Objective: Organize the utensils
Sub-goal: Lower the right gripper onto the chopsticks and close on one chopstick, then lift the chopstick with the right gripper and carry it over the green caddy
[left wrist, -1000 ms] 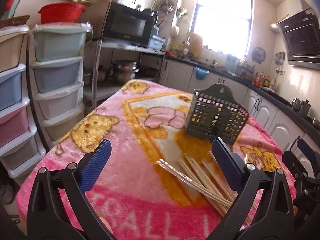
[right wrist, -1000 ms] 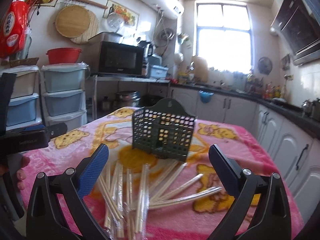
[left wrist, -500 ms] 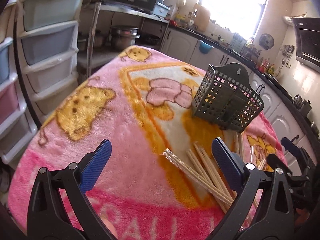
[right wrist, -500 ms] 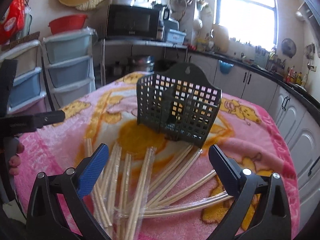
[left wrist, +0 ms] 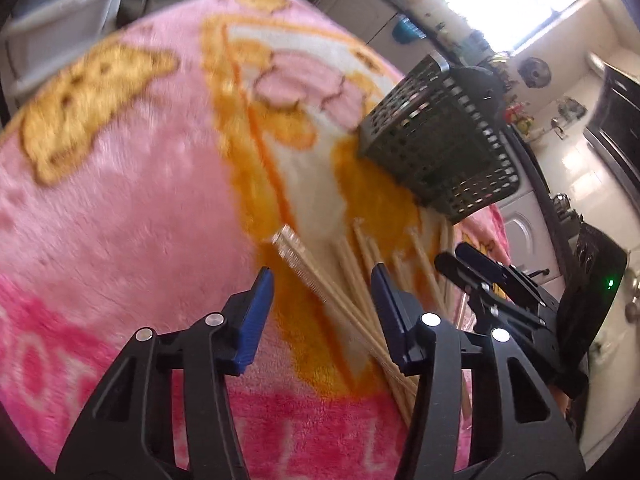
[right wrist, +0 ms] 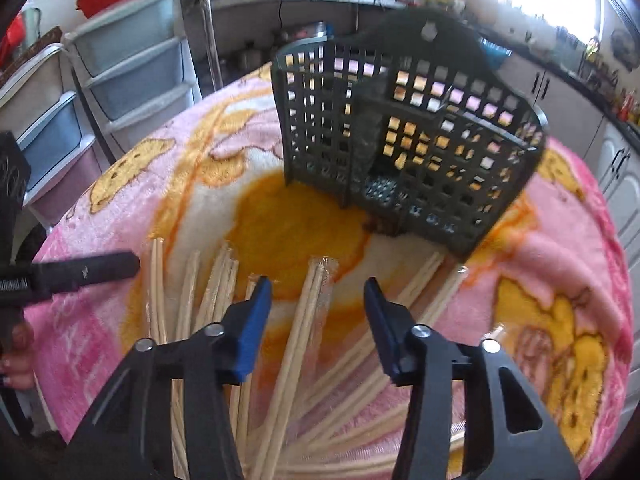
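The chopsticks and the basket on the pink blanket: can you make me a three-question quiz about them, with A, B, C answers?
1. Where are the chopsticks?
A. standing inside the basket
B. lying on the blanket in front of the basket
C. in a drawer

2. What colour is the basket?
A. dark grey-green
B. red
C. white

3. What is the right gripper doing?
A. squeezing a spoon
B. shut on the basket
C. open, holding nothing

Answers:
1 B, the wrapped pairs lie fanned out flat on the blanket, nearer the camera than the basket.
2 A, its holed walls look dark grey-green against the pink.
3 C, its blue fingers stand apart over a wrapped pair, with nothing held between them. The left gripper is open too.
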Demonstrator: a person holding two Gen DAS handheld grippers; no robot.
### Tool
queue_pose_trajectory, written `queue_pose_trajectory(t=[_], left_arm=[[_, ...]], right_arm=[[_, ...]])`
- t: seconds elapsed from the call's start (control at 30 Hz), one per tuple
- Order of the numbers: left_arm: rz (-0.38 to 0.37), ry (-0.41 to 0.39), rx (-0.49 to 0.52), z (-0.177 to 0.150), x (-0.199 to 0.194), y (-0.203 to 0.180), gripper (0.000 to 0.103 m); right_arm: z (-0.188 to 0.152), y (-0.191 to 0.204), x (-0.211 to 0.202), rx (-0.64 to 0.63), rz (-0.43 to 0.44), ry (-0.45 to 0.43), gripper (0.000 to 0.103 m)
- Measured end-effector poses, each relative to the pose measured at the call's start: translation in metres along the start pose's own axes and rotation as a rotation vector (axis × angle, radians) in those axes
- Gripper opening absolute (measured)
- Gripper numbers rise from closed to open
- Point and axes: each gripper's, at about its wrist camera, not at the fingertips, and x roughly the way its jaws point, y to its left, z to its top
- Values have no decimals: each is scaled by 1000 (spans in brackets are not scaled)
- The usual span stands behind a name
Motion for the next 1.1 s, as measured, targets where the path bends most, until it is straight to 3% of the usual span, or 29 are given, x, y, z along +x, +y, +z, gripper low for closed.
queue_pose_trajectory(t=[0.17,0.43,0.5,0.67,0.8,0.9,1.1], left_arm=[[25,32,-43,7,13,4,42],[21,83,-75,30,26,7,40],[52,91,-67,36,28,10,22],[91,96,-22,41,31,8,15],[104,71,16,40,32,7,8],[86,61,28,43,32,5,5],[34,0,108,48,6,-17,4]], right_arm=[[11,-5,21,24,9,72,39],[19,-14,37,95,99,173,27],[16,-14,43,104,104,194,22],[17,-19,47,142,124,198,21],[22,-21,50,139,117,210,13],[28,-21,47,151,131,203,7],[37,-28,9,168,189,101,6]])
